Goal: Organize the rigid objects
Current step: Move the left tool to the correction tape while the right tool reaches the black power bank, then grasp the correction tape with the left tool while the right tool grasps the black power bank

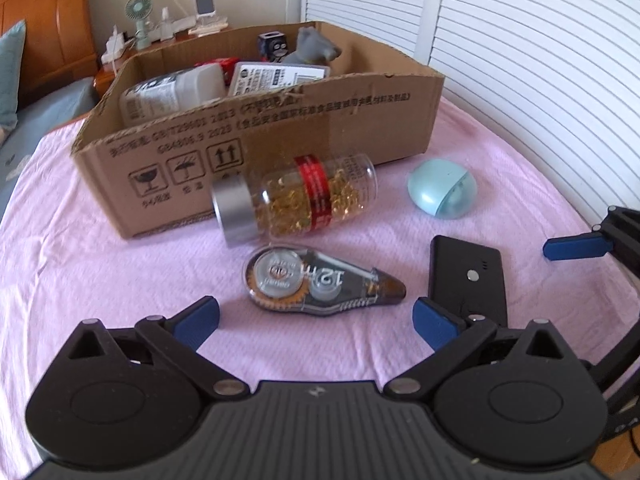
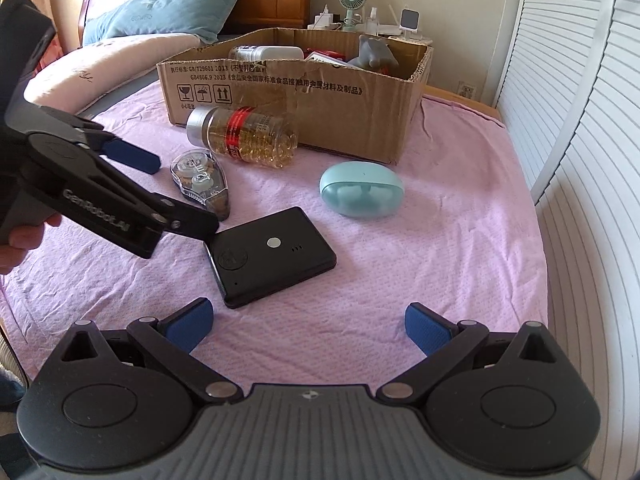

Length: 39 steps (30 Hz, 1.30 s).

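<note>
A clear correction tape dispenser (image 1: pixel 320 284) (image 2: pixel 200 184) lies on the pink cloth, just ahead of my left gripper (image 1: pixel 316 322) (image 2: pixel 186 196), whose jaws stand open on either side of it without touching. Behind it a bottle of golden capsules (image 1: pixel 296 200) (image 2: pixel 244 136) lies on its side against the cardboard box (image 1: pixel 280 132) (image 2: pixel 320 100). A flat black device (image 1: pixel 468 280) (image 2: pixel 272 256) and a teal earbud case (image 1: pixel 442 188) (image 2: pixel 360 194) lie to the right. My right gripper (image 2: pixel 308 322) is open with nothing between its fingers, short of the black device.
The box holds a white bottle (image 1: pixel 172 92), a grey toy animal (image 1: pixel 316 46) and other small items. White slatted doors (image 2: pixel 580 120) run along the right. Pillows (image 2: pixel 160 16) and a wooden headboard lie far left, and a nightstand with a small fan (image 2: pixel 352 0) stands behind the box.
</note>
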Tool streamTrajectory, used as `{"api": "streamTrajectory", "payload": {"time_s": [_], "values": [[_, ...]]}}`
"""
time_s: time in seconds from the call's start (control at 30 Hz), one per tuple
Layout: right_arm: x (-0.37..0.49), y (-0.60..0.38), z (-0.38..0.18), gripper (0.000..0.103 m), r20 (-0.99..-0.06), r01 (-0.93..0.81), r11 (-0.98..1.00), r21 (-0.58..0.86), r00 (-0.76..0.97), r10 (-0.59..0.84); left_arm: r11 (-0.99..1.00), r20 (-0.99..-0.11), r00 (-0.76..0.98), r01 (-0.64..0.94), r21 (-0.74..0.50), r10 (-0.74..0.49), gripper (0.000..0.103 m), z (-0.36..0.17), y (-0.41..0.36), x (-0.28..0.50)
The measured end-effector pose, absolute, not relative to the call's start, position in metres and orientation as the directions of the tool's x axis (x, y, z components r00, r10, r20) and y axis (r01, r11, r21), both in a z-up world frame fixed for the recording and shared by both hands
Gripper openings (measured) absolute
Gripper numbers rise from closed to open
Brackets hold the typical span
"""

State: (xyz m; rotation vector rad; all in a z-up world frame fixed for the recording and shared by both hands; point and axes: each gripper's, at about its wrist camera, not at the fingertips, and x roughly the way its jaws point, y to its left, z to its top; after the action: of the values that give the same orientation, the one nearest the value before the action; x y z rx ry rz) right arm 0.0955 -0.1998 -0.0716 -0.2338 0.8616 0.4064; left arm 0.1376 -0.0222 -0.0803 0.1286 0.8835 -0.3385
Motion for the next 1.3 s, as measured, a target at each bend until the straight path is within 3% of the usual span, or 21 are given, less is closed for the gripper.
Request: {"api": "streamTrajectory", "payload": {"time_s": [0.33, 0.47, 0.9, 1.3], "values": [[0.095, -0.2, -0.072, 0.103, -0.773, -0.437, 0.899, -0.036, 0.582, 0.252, 0.919, -0.749, 0.604, 0.393, -0.019, -0.273, 0.101, -0.082, -0.028, 0.148], [0.094, -0.2, -0.072, 0.103, -0.77, -0.436, 0.899, -0.036, 0.585, 0.253, 0.911, -0.736, 0.61, 0.413, -0.02, -0.293, 0.089, -0.079, -0.028, 0.146], [0.11, -0.18, -0.072, 0.103, -0.798, -0.538, 0.842, -0.034, 0.521, 0.301, 0.969, -0.773, 0.611, 0.248, -0.02, -0.172, 0.089, -0.075, 0.003, 0.138], [0.114, -0.147, -0.075, 0.103, -0.826, -0.653, 0.757, -0.027, 0.44, 0.351, 0.973, -0.771, 0.614, 0.231, -0.026, -0.167, 0.089, -0.075, 0.015, 0.13]]}}
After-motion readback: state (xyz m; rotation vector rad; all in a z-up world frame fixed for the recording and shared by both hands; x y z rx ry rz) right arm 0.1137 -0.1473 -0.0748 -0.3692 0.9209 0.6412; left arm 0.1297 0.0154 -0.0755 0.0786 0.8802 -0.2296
